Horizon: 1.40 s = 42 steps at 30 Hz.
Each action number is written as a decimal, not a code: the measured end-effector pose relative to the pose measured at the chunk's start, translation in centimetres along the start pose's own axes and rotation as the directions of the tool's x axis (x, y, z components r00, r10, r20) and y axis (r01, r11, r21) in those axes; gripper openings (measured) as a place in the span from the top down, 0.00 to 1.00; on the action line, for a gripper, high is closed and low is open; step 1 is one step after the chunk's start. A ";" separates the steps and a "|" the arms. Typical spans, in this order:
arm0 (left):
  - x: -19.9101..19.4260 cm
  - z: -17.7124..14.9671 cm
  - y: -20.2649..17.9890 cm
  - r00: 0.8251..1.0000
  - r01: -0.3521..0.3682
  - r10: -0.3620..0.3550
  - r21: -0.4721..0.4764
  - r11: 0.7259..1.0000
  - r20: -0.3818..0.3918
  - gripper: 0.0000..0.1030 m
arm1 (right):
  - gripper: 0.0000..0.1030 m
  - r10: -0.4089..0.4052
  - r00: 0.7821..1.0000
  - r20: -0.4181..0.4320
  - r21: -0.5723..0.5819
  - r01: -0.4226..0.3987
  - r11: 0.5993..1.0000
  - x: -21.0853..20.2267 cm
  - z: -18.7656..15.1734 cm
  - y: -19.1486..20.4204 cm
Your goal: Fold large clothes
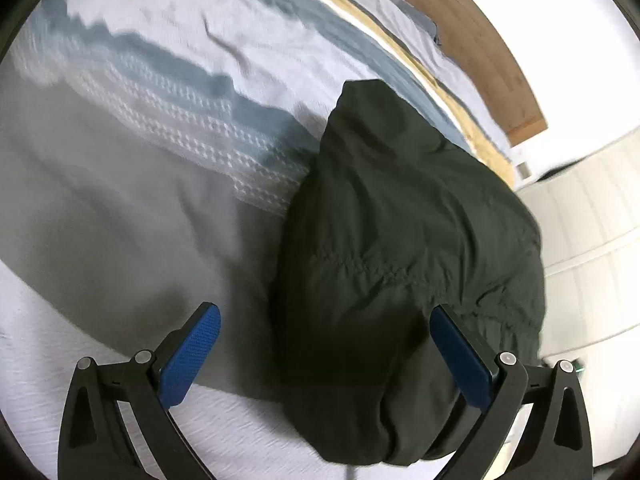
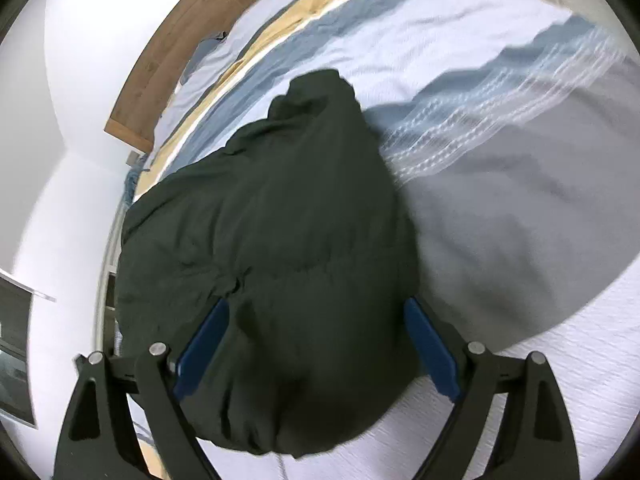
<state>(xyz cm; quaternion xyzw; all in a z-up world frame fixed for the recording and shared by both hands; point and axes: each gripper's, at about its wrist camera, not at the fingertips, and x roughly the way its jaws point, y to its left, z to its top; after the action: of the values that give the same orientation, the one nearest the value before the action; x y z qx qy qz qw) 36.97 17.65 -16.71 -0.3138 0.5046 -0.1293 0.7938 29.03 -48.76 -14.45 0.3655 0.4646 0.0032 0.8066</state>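
A dark green garment [image 1: 400, 220] lies bunched in a long heap on the bed, its near end rounded and puffy. In the left wrist view my left gripper [image 1: 326, 344] hovers over that near end with its blue pads [image 1: 192, 356] wide apart. The cloth reaches the right pad, while the left pad stands over grey bedding. In the right wrist view the garment [image 2: 280, 200] fills the gap between the pads [image 2: 432, 348] of my right gripper [image 2: 316, 340], which also stands wide open above the cloth. I see no fold pinched in either one.
The bed carries a cover [image 1: 180, 120] striped in white, blue, grey and yellow, with white sheet nearest me [image 2: 540, 420]. A wooden headboard [image 1: 480, 40] runs along the far side. A white wall [image 2: 60, 160] and a dark frame [image 2: 12, 340] lie beyond the bed's edge.
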 end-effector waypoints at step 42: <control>10.4 -3.9 -9.9 0.946 0.275 -0.270 0.001 0.962 -0.177 0.63 | 0.53 0.404 0.889 -0.215 -0.009 -0.416 0.909 13.5 0.6 3.1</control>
<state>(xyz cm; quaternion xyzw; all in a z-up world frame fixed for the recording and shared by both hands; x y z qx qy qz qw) 39.43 3.14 -19.13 -0.3578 0.5228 -0.2712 0.7247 38.16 -42.21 -22.51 0.4309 0.4585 0.2243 0.7441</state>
